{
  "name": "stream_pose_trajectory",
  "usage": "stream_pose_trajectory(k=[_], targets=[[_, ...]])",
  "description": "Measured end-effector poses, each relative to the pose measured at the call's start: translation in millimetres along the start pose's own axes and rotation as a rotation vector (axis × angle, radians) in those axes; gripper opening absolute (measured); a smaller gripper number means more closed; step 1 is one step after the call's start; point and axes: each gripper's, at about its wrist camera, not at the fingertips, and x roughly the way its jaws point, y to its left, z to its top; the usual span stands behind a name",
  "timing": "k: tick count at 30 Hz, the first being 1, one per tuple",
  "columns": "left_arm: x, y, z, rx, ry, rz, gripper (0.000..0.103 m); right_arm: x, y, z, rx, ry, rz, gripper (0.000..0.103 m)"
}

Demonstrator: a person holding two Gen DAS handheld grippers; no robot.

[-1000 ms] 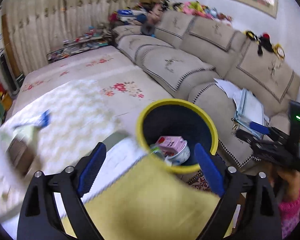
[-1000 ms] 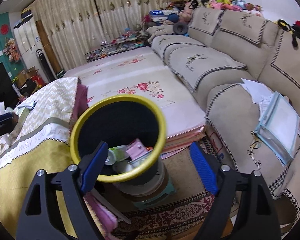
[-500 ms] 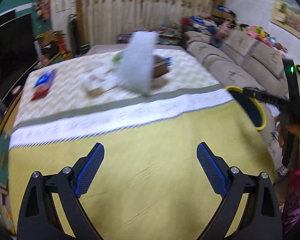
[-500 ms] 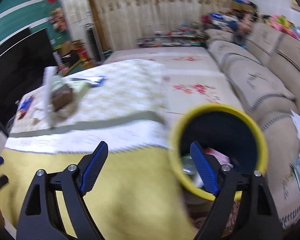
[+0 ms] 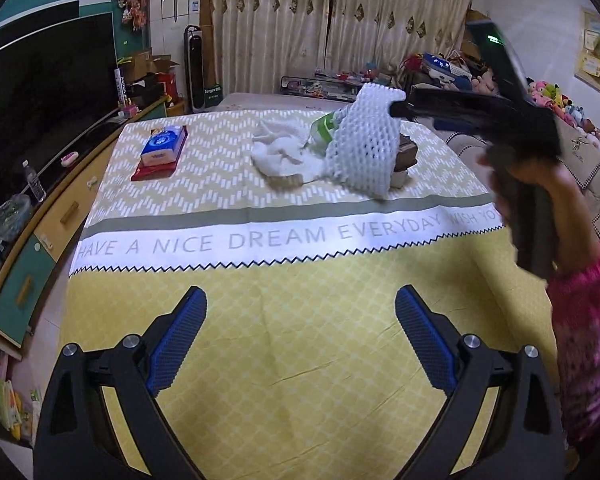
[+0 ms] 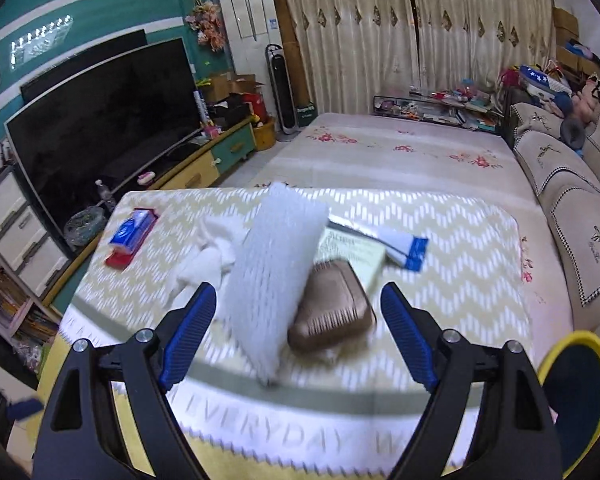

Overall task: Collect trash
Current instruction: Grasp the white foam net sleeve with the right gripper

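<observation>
The foam net is motion-blurred, and the yellow-rimmed bin is cut off at the edge

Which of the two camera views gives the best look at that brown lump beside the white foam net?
The right wrist view: the brown lump lies uncovered in the foreground, its ridged top visible, though slightly blurred. In the left wrist view the white foam net hides most of it, leaving only a dark edge peeking out.

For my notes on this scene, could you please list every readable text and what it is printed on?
"HAVE A NICE DREAM EVERYDAY WISH YO…": white band of the tablecloth, cut off at the right.
Blue tissue pack: print too small.
Green carton: print blurred.
Box by the fan: unreadable.
</observation>
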Motion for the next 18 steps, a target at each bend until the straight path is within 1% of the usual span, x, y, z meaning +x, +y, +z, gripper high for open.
stream_pose_trajectory(k=[3,5,9,11,12,13,15,16,17,18], targets=[[1,4,-3,-0.007,0.005,0.001,0.094,12,-3,7,0.018,0.008,-0.006,0.079],[3,8,-3,-0.013,0.009,0.003,0.094,17,-3,11,0.03,0.017,0.009,0.073],[5,13,-3,-0.026,0.011,0.006,0.094,21,-2,14,0.034,0.024,0.03,0.067],[6,14,-3,-0.03,0.011,0.006,0.094,20,1,15,0.029,0.03,0.045,0.059],[6,14,-3,-0.032,0.011,0.007,0.094,20,3,16,0.031,0.035,0.06,0.058],[6,14,-3,-0.033,0.011,0.007,0.094,21,5,17,0.029,0.036,0.062,0.054],[6,13,-4,-0.031,0.013,0.004,0.094,22,7,19,0.02,0.042,0.055,0.04],[7,12,-4,-0.029,0.014,0.003,0.094,22,7,20,0.023,0.046,0.058,0.022],[7,12,-4,-0.028,0.015,0.004,0.094,22,7,21,0.029,0.049,0.063,0.014],[7,11,-5,-0.026,0.016,0.004,0.094,20,8,20,0.031,0.047,0.072,0.014]])
